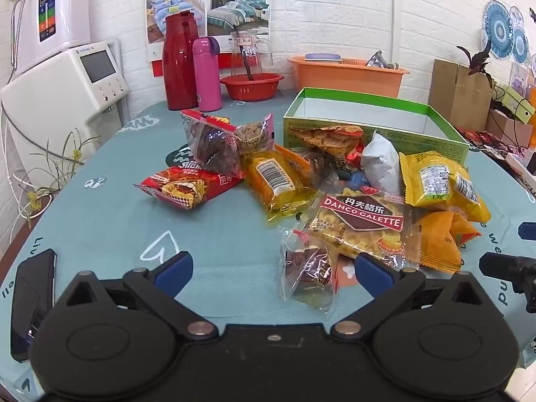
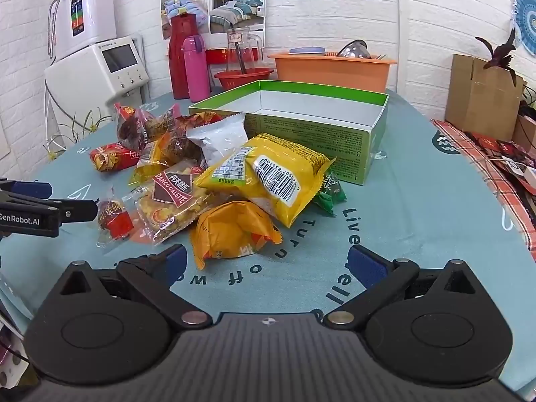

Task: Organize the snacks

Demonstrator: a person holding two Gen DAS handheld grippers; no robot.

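Both claws wide open, empty: left claw (image 1: 273, 269) beside small date packet (image 1: 310, 276), right claw (image 2: 266, 263) before orange packet (image 2: 231, 231); green packet (image 2: 330, 192) half hidden.

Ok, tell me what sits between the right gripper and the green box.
Right wrist view: an orange snack pack, then a yellow snack bag lie between the right gripper and green box.

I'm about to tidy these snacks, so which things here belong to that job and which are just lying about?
Job:
pile of plastic snack packets
open green cardboard box, empty inside

Lying about:
tall red thermos jug
pink flask
orange plastic tub
red plastic basin
black phone
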